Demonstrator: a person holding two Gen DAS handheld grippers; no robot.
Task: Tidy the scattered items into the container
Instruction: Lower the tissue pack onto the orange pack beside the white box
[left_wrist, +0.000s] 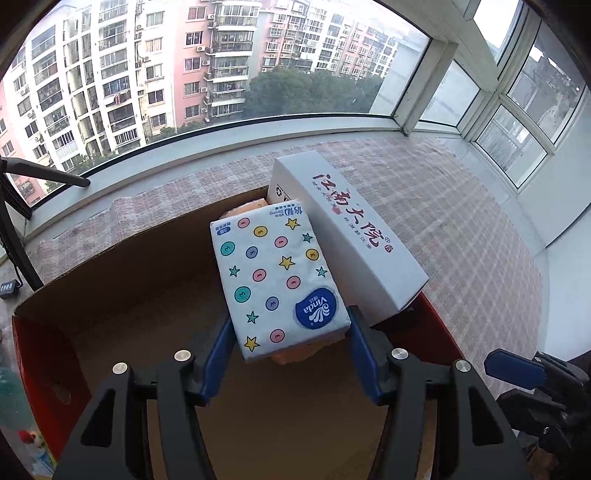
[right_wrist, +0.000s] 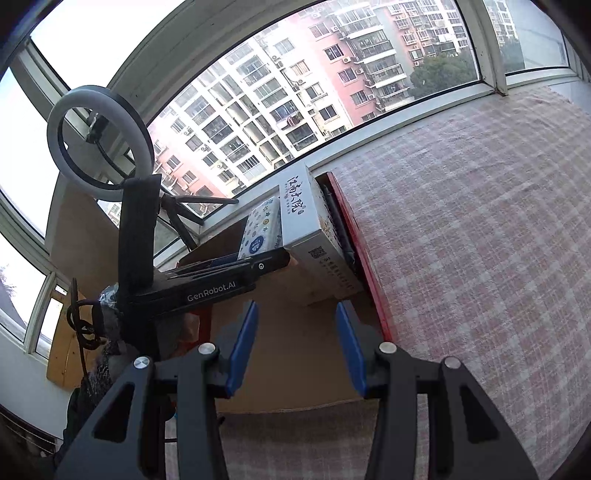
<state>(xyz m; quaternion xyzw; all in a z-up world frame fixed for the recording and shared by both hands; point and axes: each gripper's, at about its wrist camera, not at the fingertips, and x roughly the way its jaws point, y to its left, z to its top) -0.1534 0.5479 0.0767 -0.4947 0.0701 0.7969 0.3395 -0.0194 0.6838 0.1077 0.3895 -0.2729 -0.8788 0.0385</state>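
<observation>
The left hand-held gripper (left_wrist: 291, 336) reaches down into the open brown cardboard box with red outer walls (left_wrist: 122, 266), the container, which sits on a counter covered by a pink-and-white checked cloth (left_wrist: 480, 229). Its blue pads flank the near end of a white tissue pack printed with coloured dots and stars (left_wrist: 273, 273); a sliver of gap shows on each side, so the jaws look spread and the pack released, lying on an orange item (left_wrist: 295, 354) inside the box. A long white carton with red calligraphy (left_wrist: 347, 232) leans beside it against the right wall, probably to leave floor space. The right hand-held gripper (right_wrist: 295, 343) hovers spread and empty over the box's near right corner, clear of the work.
</observation>
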